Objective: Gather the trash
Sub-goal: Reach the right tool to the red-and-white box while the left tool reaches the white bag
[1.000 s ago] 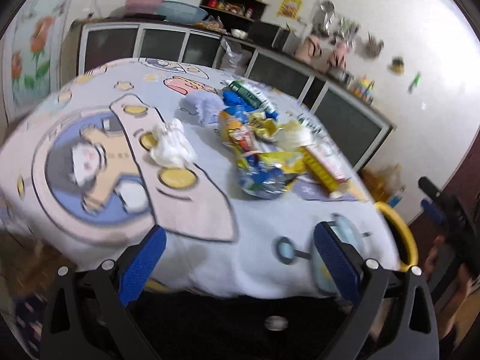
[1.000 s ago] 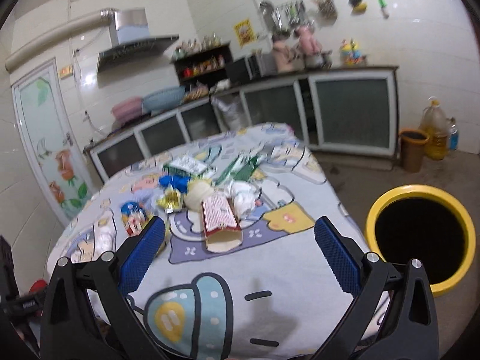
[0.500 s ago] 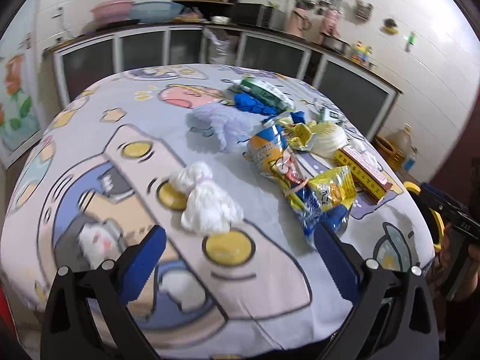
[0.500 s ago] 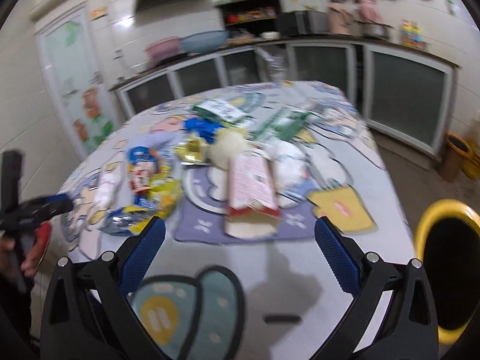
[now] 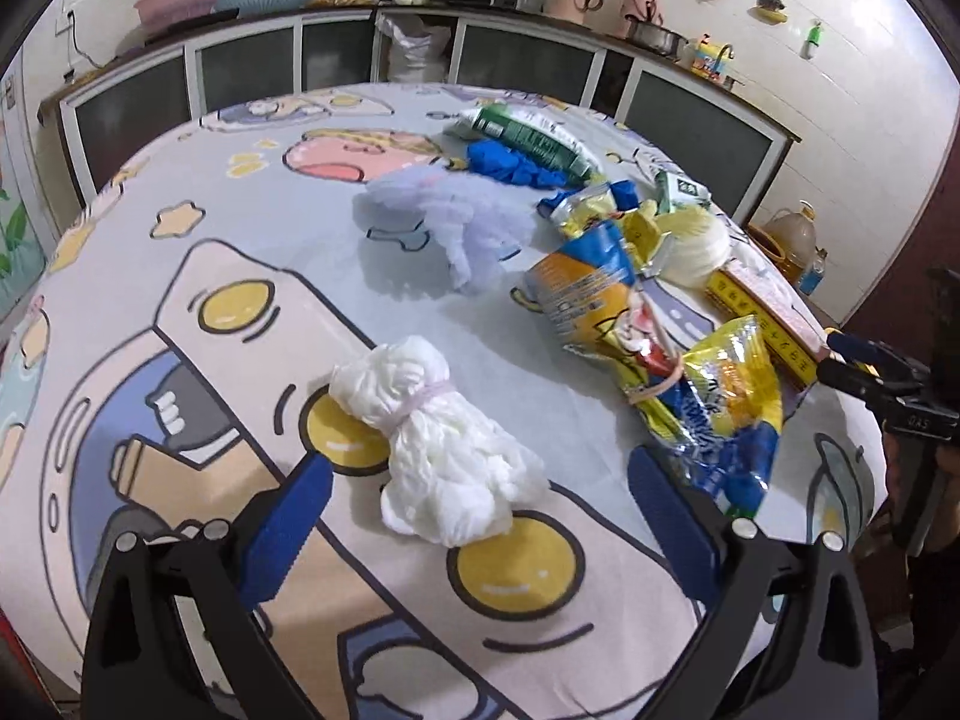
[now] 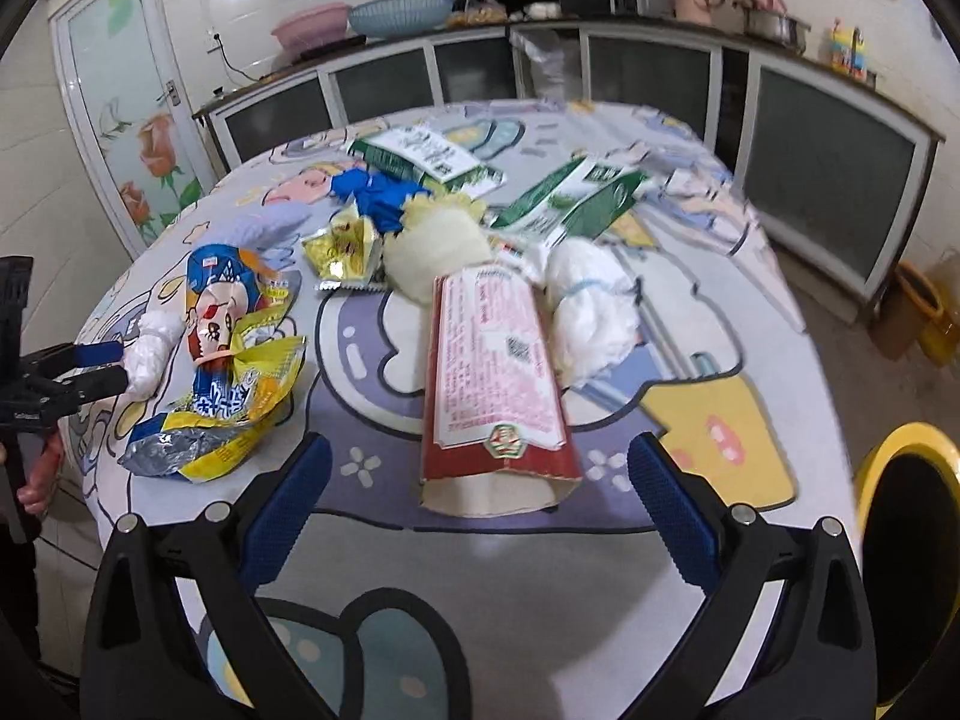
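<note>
Trash lies heaped on a round table with a cartoon cloth (image 5: 198,276). My left gripper (image 5: 480,504) is open, and a white tied plastic bag (image 5: 444,450) lies on the cloth between its blue fingertips. Past the bag are a yellow and blue snack bag (image 5: 720,396), an orange chip bag (image 5: 582,294) and a lilac bag (image 5: 456,210). My right gripper (image 6: 480,480) is open and low over the table. A red and white carton (image 6: 492,372) lies just ahead of it, its open end toward me. Beside the carton sits a white wad (image 6: 591,312).
A yellow-rimmed bin (image 6: 870,480) stands on the floor right of the table. Green packets (image 6: 570,198), a blue glove (image 6: 384,198) and a cream ball (image 6: 438,252) lie farther back. Glass-door cabinets (image 5: 252,66) line the walls. A hand (image 6: 36,480) holds the left gripper.
Both grippers have come lower and closer over the table. The left one has closed in on the white tied bag. The right one has swung left toward the red carton.
</note>
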### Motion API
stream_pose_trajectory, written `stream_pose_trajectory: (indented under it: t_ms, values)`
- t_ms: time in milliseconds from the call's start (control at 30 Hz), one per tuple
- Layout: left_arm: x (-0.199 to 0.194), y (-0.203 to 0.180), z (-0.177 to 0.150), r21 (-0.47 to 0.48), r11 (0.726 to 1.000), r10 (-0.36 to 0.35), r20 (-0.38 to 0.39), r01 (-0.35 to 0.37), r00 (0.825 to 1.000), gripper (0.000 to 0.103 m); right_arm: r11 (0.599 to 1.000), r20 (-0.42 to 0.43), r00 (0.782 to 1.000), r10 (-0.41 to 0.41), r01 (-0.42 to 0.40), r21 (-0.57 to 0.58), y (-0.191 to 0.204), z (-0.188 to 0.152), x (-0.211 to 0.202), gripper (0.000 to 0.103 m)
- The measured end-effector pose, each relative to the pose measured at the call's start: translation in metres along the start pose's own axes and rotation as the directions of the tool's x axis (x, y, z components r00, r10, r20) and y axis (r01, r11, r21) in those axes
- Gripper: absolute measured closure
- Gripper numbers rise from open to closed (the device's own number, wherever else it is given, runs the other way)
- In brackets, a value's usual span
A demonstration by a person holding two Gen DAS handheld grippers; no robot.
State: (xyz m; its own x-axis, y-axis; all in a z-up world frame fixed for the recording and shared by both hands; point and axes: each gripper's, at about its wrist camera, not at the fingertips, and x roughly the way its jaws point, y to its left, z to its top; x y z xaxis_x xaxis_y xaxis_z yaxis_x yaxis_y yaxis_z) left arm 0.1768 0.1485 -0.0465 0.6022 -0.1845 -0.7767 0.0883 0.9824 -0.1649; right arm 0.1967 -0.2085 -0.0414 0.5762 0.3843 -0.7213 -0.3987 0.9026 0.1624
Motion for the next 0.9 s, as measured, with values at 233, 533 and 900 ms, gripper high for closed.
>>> stream_pose_trajectory:
  t_ms: [233, 533, 900]
  values:
    - [0.023, 0.007, 0.005, -0.041, 0.999, -0.009, -0.049, 0.007, 0.999, 0.008, 1.000, -0.053, 0.999, -0.012, 0.013, 0.024, -0.002, 0.001, 0.020, 0.008]
    - [0.049, 0.002, 0.018, -0.041, 0.999, 0.016, -0.068, -0.019, 0.998, 0.008, 0.999, -0.092, 0.996, -0.008, 0.013, 0.048, -0.003, 0.001, 0.035, 0.014]
    - [0.038, 0.021, 0.016, -0.156, 0.985, 0.070, -0.047, -0.077, 0.996, 0.072, 0.992, -0.072, 0.997, 0.022, -0.012, 0.129, -0.015, 0.007, 0.027, 0.066]
